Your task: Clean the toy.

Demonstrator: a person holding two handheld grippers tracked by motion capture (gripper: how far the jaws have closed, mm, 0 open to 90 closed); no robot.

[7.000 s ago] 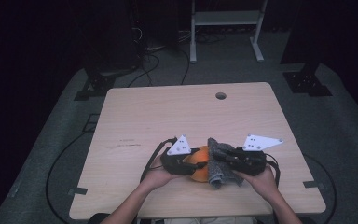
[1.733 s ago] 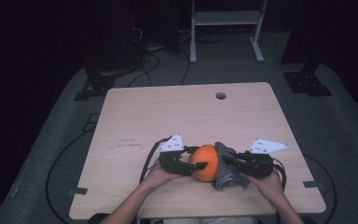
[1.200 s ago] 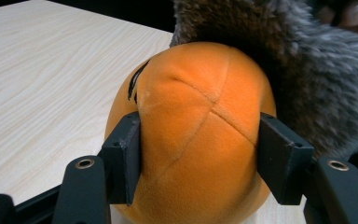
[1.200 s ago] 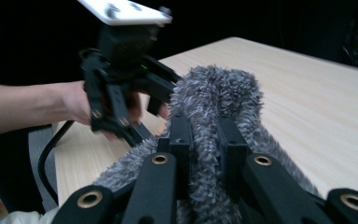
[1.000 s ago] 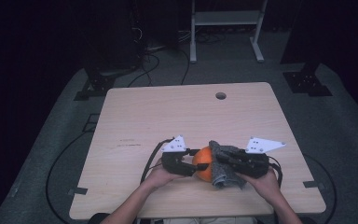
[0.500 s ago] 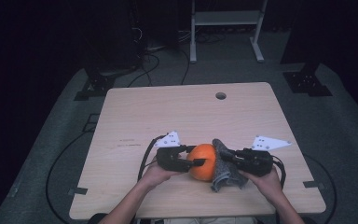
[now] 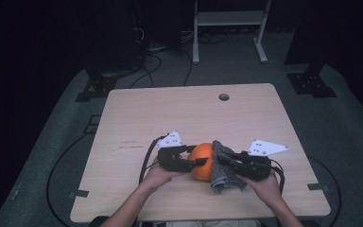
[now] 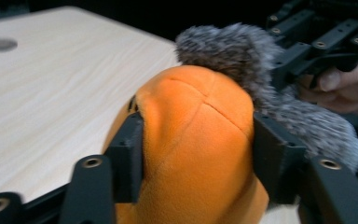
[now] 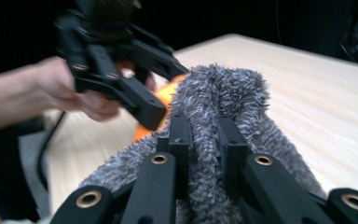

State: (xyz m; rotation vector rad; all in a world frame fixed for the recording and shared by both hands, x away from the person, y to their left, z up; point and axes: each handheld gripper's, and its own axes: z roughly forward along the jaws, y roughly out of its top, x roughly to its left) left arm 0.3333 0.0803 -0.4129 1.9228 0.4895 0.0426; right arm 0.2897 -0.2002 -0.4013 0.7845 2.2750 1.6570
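The left gripper (image 8: pixel 196 154) clamps the orange ball (image 8: pixel 200 140) between its jaws, which have just been opening slightly, steadying it above the bench (image 7: pixel 170 113). The right gripper (image 9: pixel 205 135) pinches a grey cloth (image 9: pixel 223 93) tight, pressed against the ball's far side, apparently to wipe it.

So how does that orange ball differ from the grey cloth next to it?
The orange ball is smooth, round and stitched; the grey cloth is shaggy and bunched into a fold. The ball sits between the left gripper fingers, which stand wide apart around it; the cloth is pinched thin by the right gripper. Both look soft, touch each other, and sit at the table's near edge.
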